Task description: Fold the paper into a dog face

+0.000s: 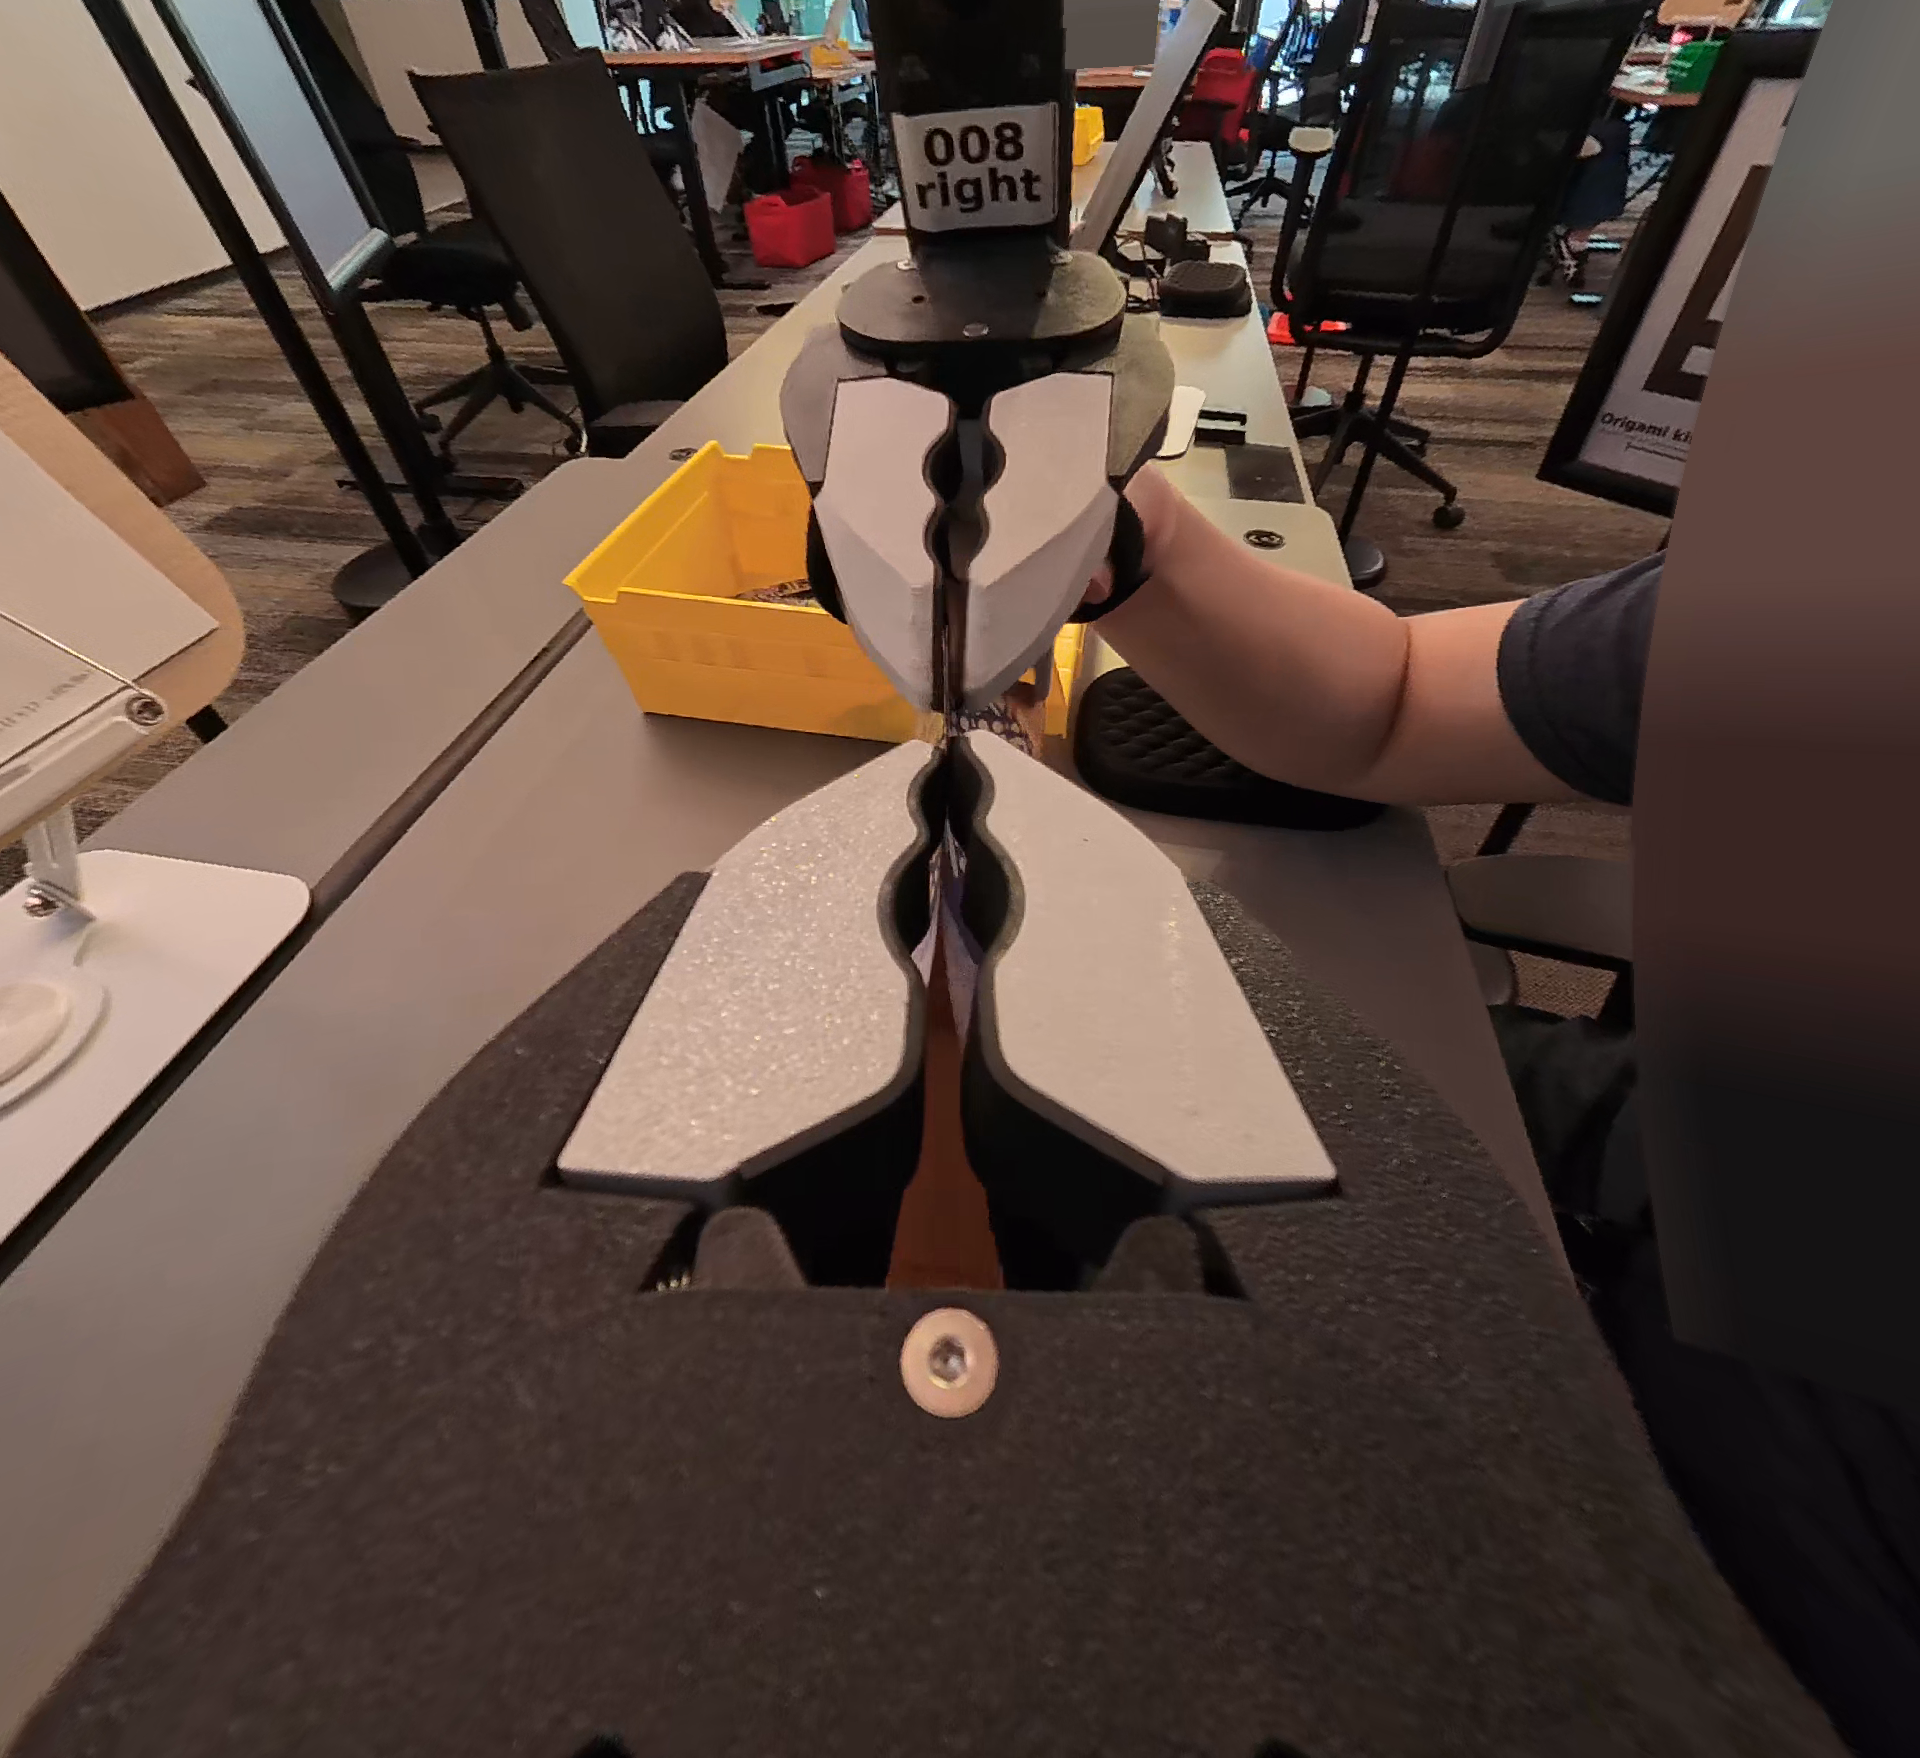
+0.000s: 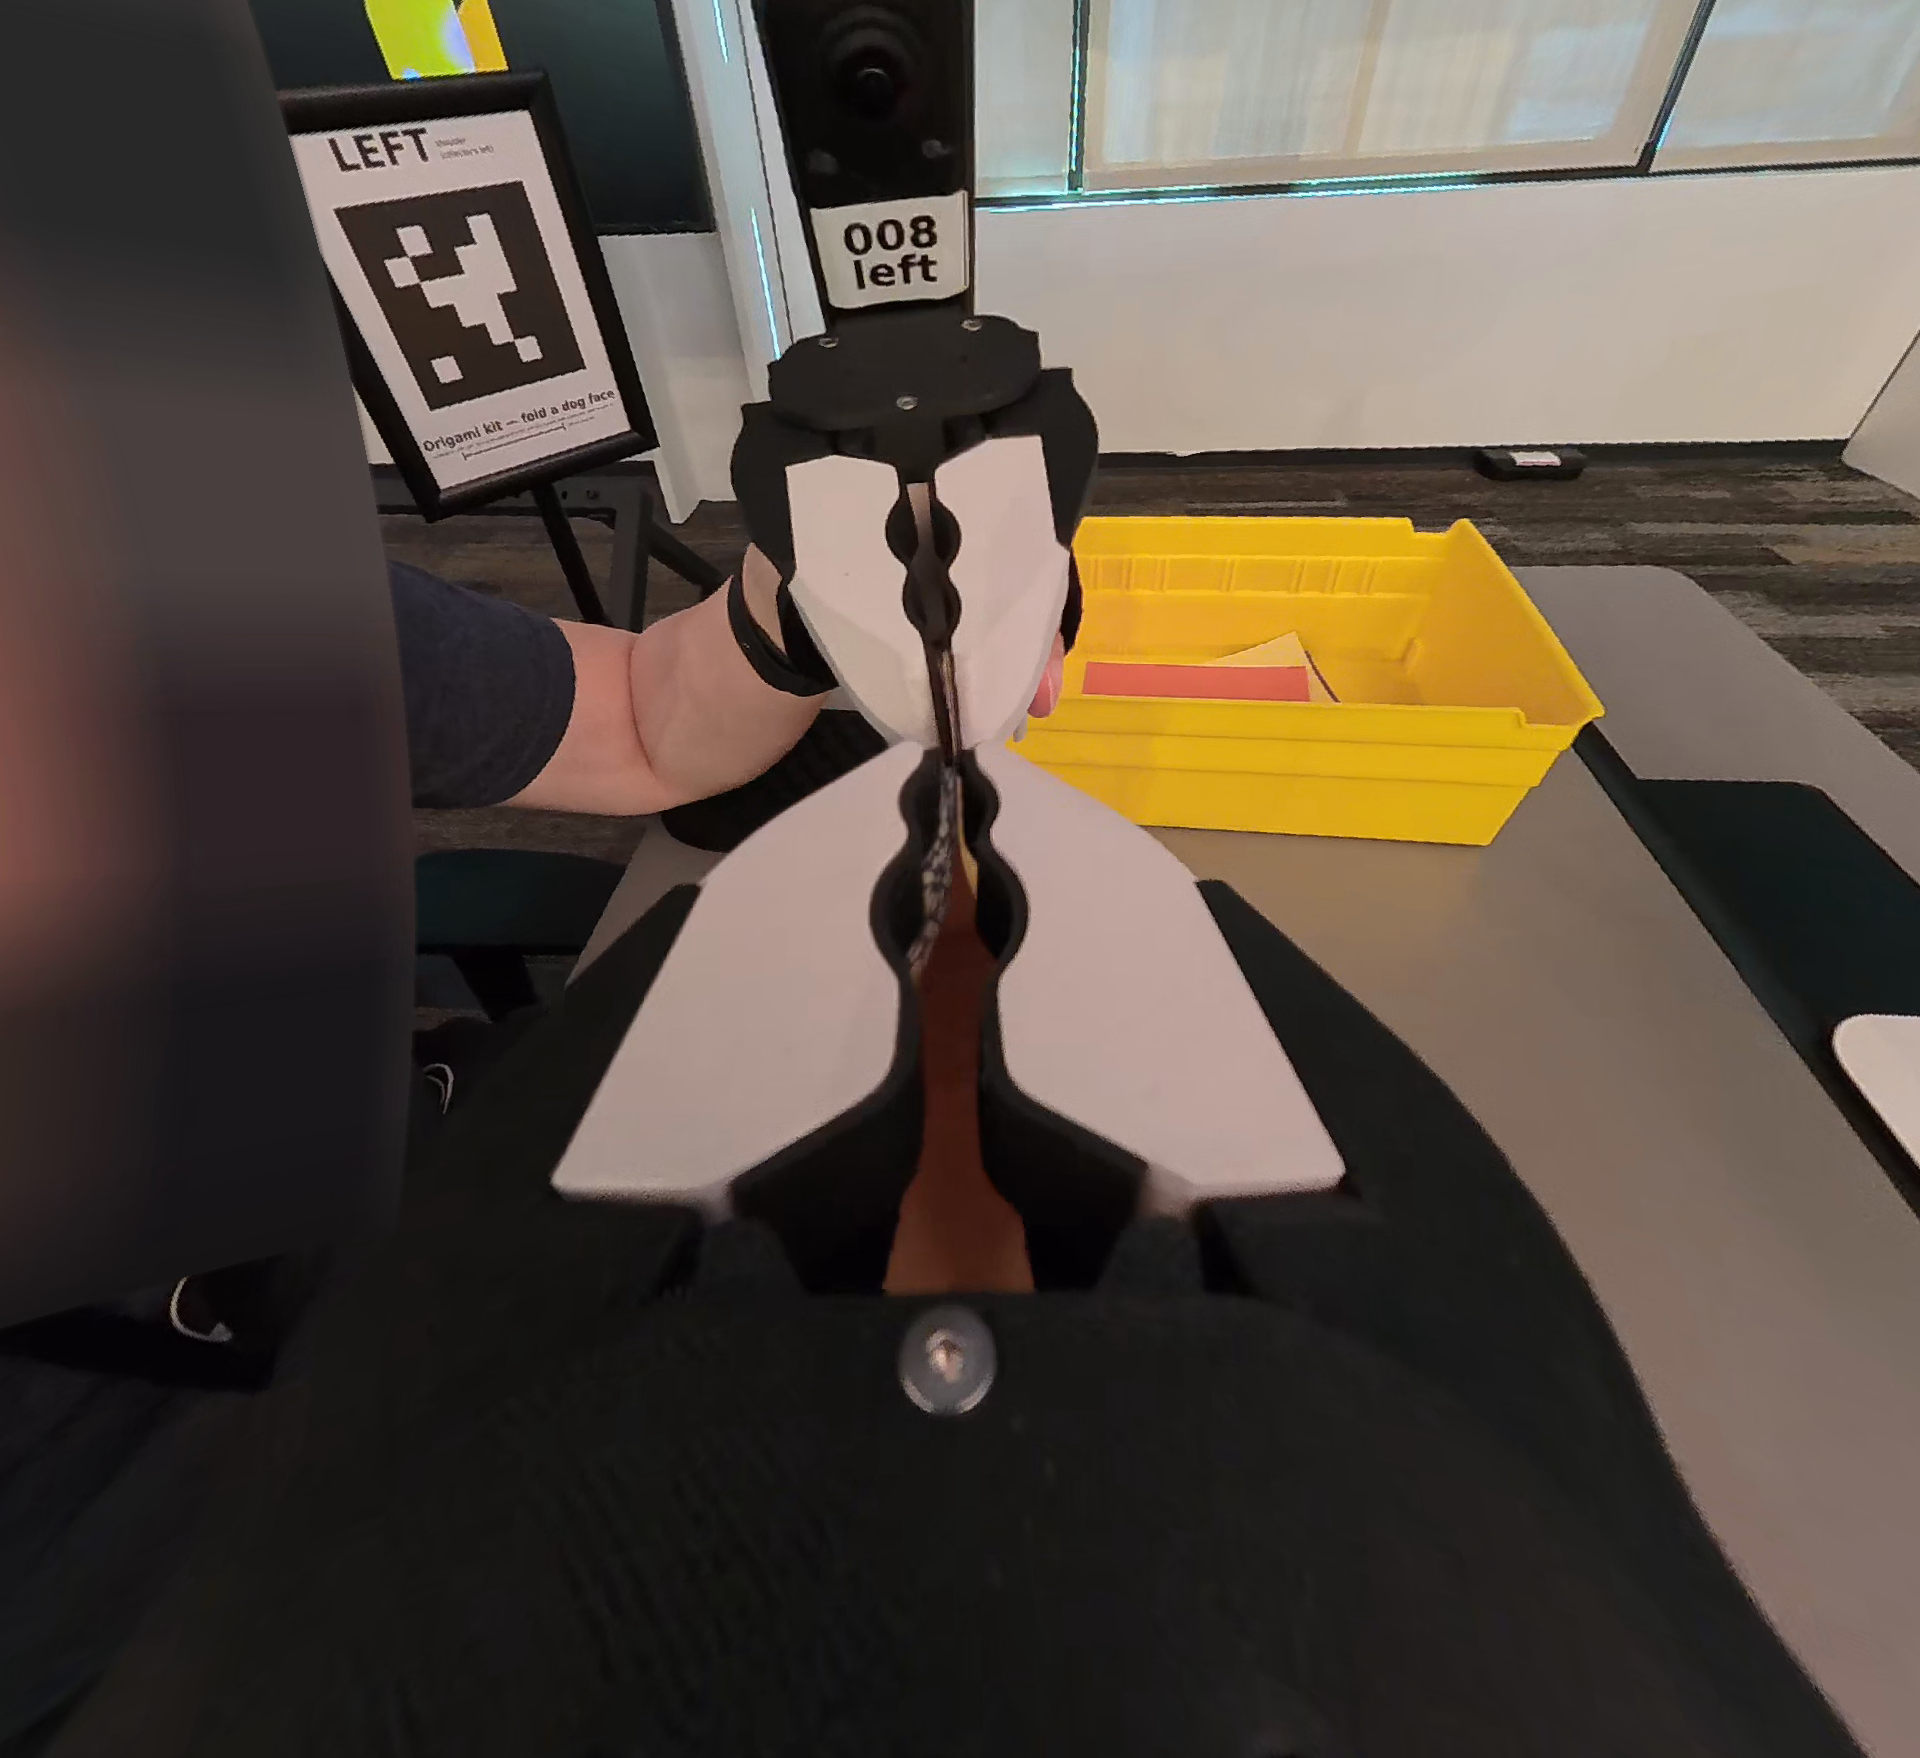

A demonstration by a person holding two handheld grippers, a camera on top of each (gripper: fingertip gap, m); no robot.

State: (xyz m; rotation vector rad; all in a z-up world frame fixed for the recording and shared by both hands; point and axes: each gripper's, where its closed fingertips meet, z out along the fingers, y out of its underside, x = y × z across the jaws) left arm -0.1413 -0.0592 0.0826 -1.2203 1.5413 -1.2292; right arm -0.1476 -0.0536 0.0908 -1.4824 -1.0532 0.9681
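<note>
the left gripper [image 1: 951, 752] is closing its white fingers [image 1: 790, 960] onto the paper [image 1: 948, 1064], a thin sheet seen edge-on, brown low between the jaws and patterned nearer the tips. tip to tip with it, the right gripper [image 1: 948, 706] is facing back and is pinching the same sheet, its jaws also pressed together. in the right wrist view the right gripper [image 2: 948, 752] is showing the same brown strip of paper [image 2: 951, 1085] between its jaws, with the left gripper [image 2: 948, 721] meeting it from beyond. the paper is being held up in the air above the grey table [image 2: 1455, 1033], not lying on it. just past the tips, a yellow bin [image 2: 1351, 773] with more sheets inside is sitting on the table. likely risks: with both grips crowding one small spot, pulling apart could tear the sheet, and uneven squeezing could set a crooked crease; loosening one grip could let the paper swing or drop.
</note>
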